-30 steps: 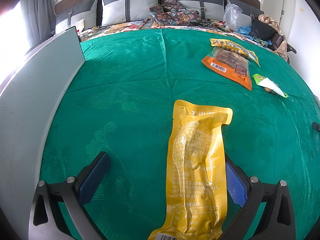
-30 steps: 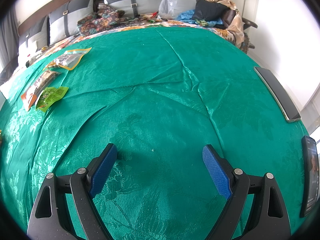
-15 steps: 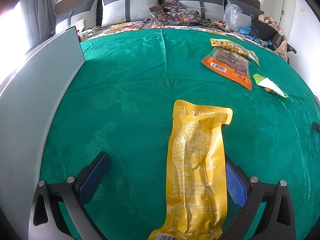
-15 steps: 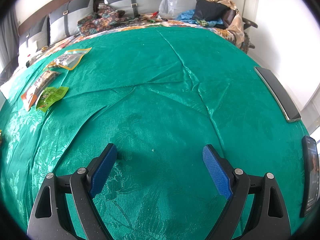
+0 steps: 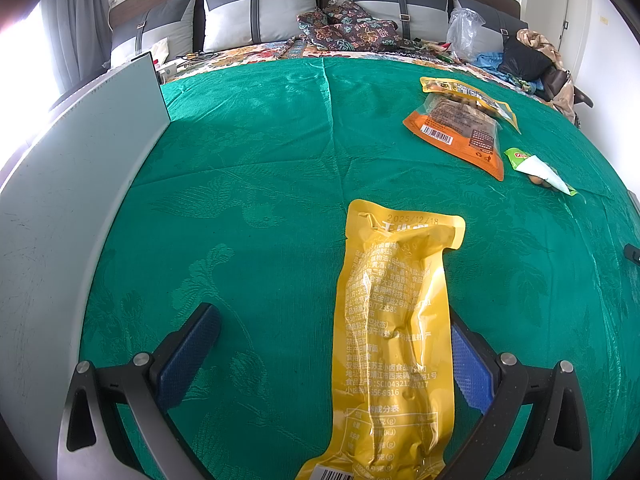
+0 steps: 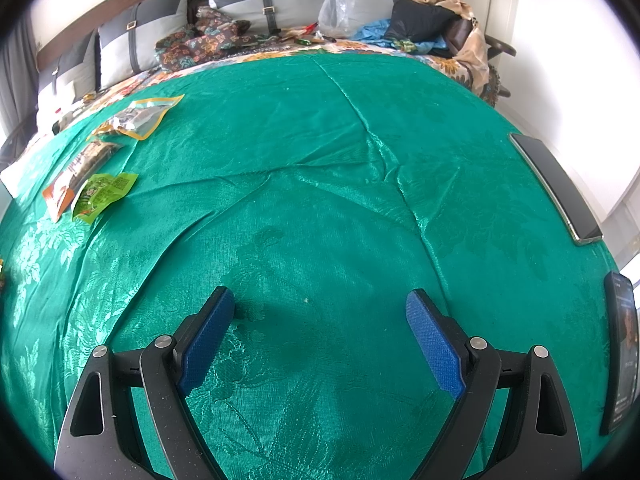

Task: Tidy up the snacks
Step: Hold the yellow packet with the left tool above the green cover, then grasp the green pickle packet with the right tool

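Readable print on the yellow snack pouch (image 5: 396, 332) lying lengthwise between the fingers of the left gripper (image 5: 336, 344): the date "2025/12/18" on its far sealed end, and, nearer the gripper, lines of Chinese characters with the digit strings "T23586" and "SC10432…717"; a barcode sits at its near edge. Ahead and to the right, the orange pouch (image 5: 456, 132) bears a barcode whose digits are too small to read.

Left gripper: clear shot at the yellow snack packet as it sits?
Probably yes. The yellow snack packet lies flat on the green cloth between the open jaws of the left gripper, close against the right-hand one, with nothing on top. It could slip when they close.
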`<state>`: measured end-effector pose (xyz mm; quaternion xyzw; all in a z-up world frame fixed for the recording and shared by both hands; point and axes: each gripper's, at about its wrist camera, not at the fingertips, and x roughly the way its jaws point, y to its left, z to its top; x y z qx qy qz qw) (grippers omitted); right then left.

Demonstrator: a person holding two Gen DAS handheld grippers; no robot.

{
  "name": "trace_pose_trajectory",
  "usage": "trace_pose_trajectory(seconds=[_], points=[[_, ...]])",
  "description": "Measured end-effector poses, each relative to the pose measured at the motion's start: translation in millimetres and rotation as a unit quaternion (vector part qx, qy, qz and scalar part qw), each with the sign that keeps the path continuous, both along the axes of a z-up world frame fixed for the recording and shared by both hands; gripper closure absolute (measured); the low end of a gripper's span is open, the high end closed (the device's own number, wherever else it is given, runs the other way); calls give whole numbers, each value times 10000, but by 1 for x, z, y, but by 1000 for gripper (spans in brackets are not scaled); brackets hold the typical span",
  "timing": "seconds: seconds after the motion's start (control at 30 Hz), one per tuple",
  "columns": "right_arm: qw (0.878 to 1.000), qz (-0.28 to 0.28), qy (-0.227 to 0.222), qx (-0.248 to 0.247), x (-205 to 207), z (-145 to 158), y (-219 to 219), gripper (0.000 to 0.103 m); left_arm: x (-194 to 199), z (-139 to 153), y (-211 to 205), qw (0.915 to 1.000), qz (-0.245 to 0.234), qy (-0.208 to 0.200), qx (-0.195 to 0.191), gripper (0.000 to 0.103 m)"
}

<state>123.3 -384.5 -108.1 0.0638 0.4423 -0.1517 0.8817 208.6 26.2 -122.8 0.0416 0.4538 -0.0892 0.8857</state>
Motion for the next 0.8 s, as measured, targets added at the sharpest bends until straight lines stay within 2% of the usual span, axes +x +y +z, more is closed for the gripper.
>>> trace_pose_trajectory(seconds=[0.13,0.23,0.33,0.37,0.43,0.47,0.57,0.63,0.67,0.7,0.73,0.8], points=[[9999,102,98,73,6,-1,-1,8,0,0,0,10000,1,-1,-1,0],[9973,442,566,147,27,9,2,11,0,0,0,10000,1,-2,-1,0],[9925,1097,128,521,59,46,25,10,0,0,0,10000,1,-1,-1,0],[9855,1572,64,630,74,58,43,10,0,0,0,10000,1,-1,-1,0],[9679,2449,314,477,105,64,84,10,0,0,0,10000,1,-1,-2,0],[9561,2867,547,249,122,61,109,10,0,0,0,10000,1,-1,-2,0],[9310,3426,1209,-343,158,30,159,10,0,0,0,10000,2,-3,-2,0],[9239,3366,1771,-430,177,3,167,13,0,-1,0,10000,2,-2,1,0],[9342,3166,1643,97,185,4,158,21,0,-1,0,10000,4,-8,3,0],[9406,2917,1723,228,189,3,151,33,0,0,0,10000,4,-11,1,0],[9485,2701,1631,289,191,8,145,39,-1,0,0,10000,-8,-9,0,0],[9487,2502,1849,562,190,10,135,40,-1,1,0,9999,-122,71,34,0]])
